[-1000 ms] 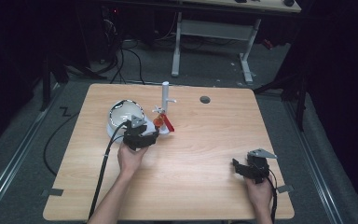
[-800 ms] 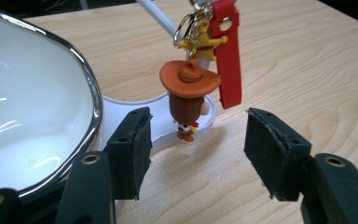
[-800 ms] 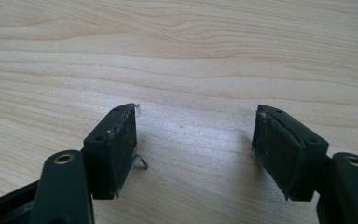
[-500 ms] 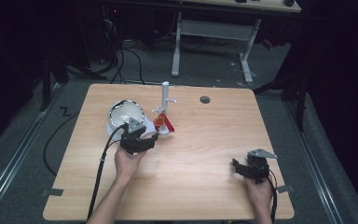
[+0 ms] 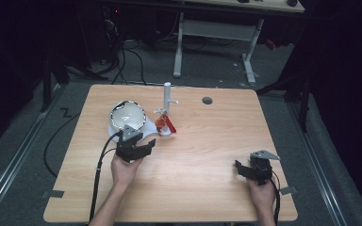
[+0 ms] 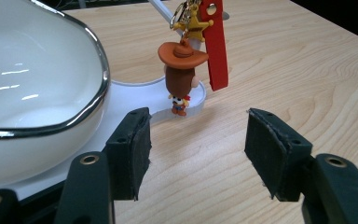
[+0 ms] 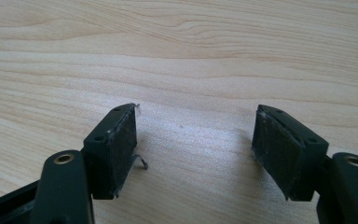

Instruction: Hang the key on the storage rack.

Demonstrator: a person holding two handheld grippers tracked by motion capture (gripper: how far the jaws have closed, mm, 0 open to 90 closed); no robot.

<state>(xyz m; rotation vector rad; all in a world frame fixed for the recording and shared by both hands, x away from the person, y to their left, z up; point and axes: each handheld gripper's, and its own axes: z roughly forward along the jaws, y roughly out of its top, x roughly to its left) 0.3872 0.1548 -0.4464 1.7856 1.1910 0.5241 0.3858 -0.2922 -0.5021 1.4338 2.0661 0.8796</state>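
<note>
A white post stand (image 5: 167,94) rises at the back middle of the wooden table (image 5: 207,141). From its peg hangs a keychain: a small cowboy figure (image 5: 160,124) (image 6: 181,77) with a brown hat, a gold star and a red strap (image 6: 216,46). A white bowl (image 5: 127,115) (image 6: 28,79) with a silver rim sits just left of the stand. My left gripper (image 5: 147,146) (image 6: 196,140) is open and empty, a short way in front of the figure, beside the bowl. My right gripper (image 5: 239,168) (image 7: 196,135) rests open and empty over bare wood at the front right.
The stand's flat white base (image 6: 130,93) reaches under the bowl and the figure. A dark round cable hole (image 5: 207,100) sits in the table's back right. The left gripper's cable (image 5: 99,174) trails off the front edge. Beyond the table stands a white-legged desk (image 5: 217,28).
My left gripper has drawn back from the stand toward the front edge and a little left. The keychain still hangs on its peg. The right gripper has not moved.
</note>
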